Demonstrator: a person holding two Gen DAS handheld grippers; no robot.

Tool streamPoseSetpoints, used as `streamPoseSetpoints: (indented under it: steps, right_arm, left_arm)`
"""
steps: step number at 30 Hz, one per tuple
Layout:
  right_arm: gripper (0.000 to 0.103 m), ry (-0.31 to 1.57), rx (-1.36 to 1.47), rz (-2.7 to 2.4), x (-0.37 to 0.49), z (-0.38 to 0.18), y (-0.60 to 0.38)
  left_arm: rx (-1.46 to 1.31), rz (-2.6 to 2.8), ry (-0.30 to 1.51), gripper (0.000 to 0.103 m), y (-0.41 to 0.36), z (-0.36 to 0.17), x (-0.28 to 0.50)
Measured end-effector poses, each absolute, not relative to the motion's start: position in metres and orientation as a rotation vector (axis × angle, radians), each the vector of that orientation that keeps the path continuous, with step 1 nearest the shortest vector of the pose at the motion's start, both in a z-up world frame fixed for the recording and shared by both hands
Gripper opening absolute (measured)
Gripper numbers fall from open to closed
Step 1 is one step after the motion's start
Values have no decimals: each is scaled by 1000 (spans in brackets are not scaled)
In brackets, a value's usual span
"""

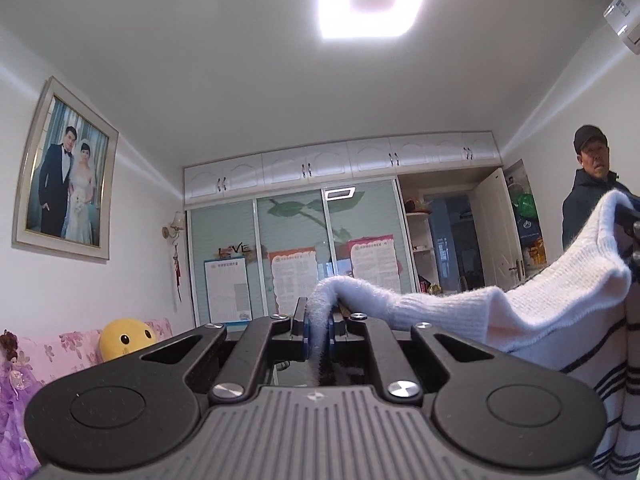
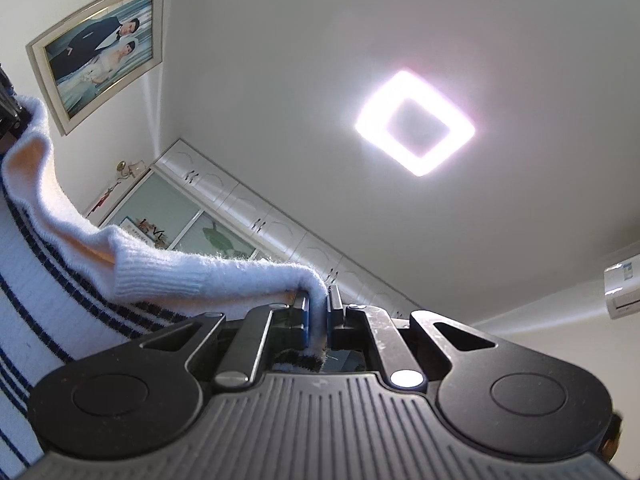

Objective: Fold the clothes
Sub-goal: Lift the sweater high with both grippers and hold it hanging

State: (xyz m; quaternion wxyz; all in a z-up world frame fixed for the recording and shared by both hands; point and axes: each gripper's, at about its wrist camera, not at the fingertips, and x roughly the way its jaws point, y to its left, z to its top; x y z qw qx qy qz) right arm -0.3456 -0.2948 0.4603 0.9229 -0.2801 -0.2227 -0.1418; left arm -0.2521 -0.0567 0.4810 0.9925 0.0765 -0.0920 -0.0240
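Currently your left tongs clamped on the white sweater edge, your right tongs pinching the same knit, sweater held up in the air between them, striped body hanging below, ceiling lamp overhead.

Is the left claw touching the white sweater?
Touching. The left wrist view shows the left claw pinching the white sweater between its fingers.
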Motion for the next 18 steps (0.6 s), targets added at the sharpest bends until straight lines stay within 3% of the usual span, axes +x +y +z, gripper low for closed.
streamPoseSetpoints:
  steps: [11, 18]
  right_arm:
    - [6, -327, -493, -239, -295, 414, -313]
    - [6, -251, -482, -122, -265, 359, -314]
  left_arm:
    - [206, -94, -102, 10, -60, 435, -211]
    - [163, -152, -1, 10, -36, 362, -184]
